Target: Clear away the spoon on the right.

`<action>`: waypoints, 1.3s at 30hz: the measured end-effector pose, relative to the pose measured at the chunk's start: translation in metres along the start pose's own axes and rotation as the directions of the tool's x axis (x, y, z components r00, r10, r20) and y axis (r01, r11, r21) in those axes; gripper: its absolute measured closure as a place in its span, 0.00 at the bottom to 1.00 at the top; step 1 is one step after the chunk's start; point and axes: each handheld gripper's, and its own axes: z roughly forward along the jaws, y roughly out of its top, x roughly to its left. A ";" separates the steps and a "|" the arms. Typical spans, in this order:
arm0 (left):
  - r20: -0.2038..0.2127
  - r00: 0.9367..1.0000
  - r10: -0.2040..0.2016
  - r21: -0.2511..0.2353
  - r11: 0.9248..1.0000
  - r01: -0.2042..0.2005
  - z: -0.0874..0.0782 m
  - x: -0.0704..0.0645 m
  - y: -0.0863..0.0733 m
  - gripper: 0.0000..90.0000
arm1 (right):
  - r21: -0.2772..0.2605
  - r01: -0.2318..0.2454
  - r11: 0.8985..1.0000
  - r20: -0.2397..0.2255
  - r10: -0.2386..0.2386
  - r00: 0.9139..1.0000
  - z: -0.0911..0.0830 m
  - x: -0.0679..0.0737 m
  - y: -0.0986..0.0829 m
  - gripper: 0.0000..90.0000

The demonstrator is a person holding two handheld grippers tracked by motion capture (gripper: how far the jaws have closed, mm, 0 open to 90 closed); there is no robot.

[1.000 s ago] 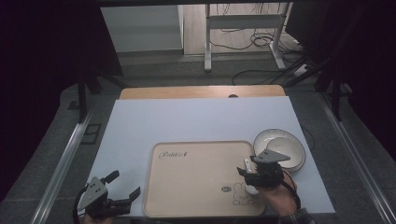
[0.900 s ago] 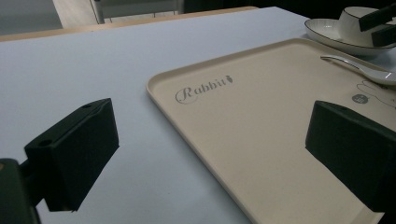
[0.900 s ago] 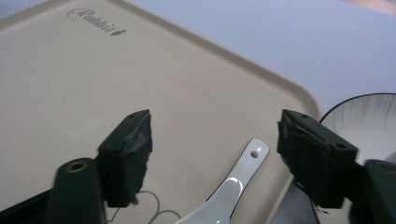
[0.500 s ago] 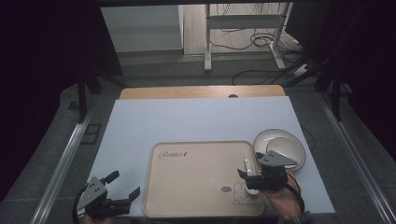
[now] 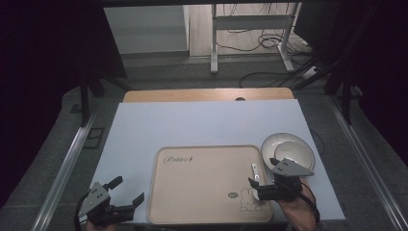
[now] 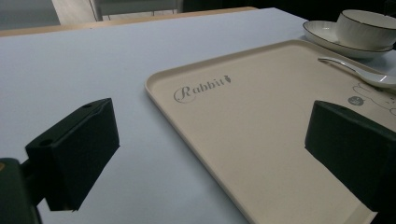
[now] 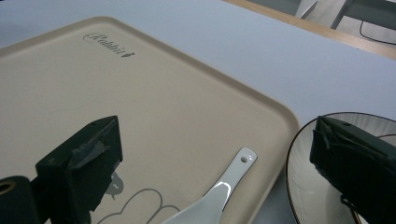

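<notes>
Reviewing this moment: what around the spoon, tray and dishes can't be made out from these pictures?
- Spoon: its bowl end is cut off by the bottom edge of the right gripper view; in the high view the right gripper covers it.
- Bowl: its inside is hidden by its own wall in the left gripper view.
- Plate: partly behind a jaw.
- Tray rabbit drawing: too small in the high view.

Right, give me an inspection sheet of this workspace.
Surface: pale blue table, wooden strip along its far edge.
Job's things: white spoon lying on the beige tray; bowl sitting on a plate right of the tray.
Clutter: nothing seen.
Grippers: left claw open, off the tray's left edge; right claw open over the spoon.
Cables: loose cables on the floor beyond the table.
Surroundings: metal desk legs, dark room.
</notes>
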 end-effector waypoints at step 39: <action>-0.026 1.000 0.012 -0.007 1.000 -0.012 -0.001 0.002 -0.002 0.01 | -0.113 -0.049 0.992 0.058 0.056 0.997 -0.048 -0.016 -0.030 0.00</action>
